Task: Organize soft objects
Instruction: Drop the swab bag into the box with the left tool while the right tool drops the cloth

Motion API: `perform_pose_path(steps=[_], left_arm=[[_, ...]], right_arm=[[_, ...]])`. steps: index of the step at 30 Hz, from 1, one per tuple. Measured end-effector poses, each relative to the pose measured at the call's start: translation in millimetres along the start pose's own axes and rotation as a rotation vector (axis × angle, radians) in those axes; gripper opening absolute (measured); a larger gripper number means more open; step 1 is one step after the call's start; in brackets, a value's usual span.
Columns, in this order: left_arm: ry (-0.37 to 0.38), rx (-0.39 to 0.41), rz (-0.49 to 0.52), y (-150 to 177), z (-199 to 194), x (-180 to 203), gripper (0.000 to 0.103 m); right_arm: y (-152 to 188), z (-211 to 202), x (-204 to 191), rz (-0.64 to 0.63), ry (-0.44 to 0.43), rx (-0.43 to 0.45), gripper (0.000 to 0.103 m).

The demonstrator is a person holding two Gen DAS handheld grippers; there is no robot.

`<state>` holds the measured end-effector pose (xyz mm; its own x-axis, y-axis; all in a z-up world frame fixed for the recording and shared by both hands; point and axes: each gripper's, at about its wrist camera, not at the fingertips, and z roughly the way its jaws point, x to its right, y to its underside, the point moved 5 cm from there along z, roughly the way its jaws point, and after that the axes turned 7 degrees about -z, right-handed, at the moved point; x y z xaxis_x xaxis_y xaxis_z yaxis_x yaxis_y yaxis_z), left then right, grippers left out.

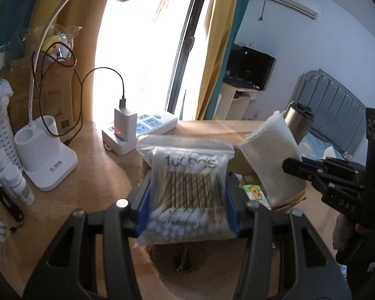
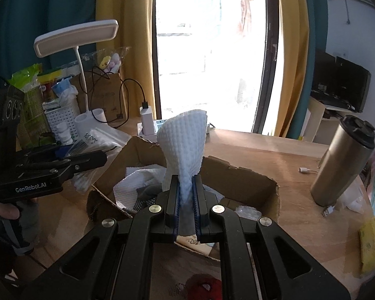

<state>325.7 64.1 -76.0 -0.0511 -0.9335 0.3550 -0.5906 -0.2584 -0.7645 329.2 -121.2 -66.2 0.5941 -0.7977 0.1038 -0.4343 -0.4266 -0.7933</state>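
Left wrist view: the left gripper is clamped on a zip bag of cotton swabs, one blue pad on each side edge of the bag. The bag stands upright between the fingers, zip strip on top, swab heads bunched at its lower end, and it is held above the wooden desk. To the right, the right gripper reaches in from the frame edge, pinching a folded white textured cloth that tilts up and to the left of its tips. A cardboard box lies behind and below both items; its edge shows between bag and cloth. A white desk lamp and a power strip sit further left on the desk. Right wrist view: the right gripper has its jaws closed tight on the lower end of the cloth, which fans out upward past the fingertips. The cloth sits directly above the open box, which already contains white paper-like sheets. The left gripper with the swab bag is at the left, just beside the box's left wall. A steel tumbler stands well apart at the right.
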Motion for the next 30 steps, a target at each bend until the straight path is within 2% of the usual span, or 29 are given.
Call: perform_pose_path(steps=[12, 24, 27, 29, 30], left_arm=[[0.004, -0.035, 0.003, 3, 24, 3, 0.051], [-0.044, -0.058, 0.054, 10, 38, 12, 0.052], [-0.057, -0.062, 0.052, 10, 40, 11, 0.057], [-0.068, -0.062, 0.054, 10, 40, 10, 0.07], [-0.067, -0.059, 0.051, 10, 39, 10, 0.071]], right_arm=[[6, 30, -8, 0.006, -0.055, -0.037, 0.01], [12, 50, -11, 0.02, -0.085, -0.07, 0.01], [14, 53, -12, 0.025, -0.086, -0.081, 0.01], [16, 56, -12, 0.034, -0.087, -0.095, 0.01], [17, 57, -11, 0.041, -0.085, -0.102, 0.01]])
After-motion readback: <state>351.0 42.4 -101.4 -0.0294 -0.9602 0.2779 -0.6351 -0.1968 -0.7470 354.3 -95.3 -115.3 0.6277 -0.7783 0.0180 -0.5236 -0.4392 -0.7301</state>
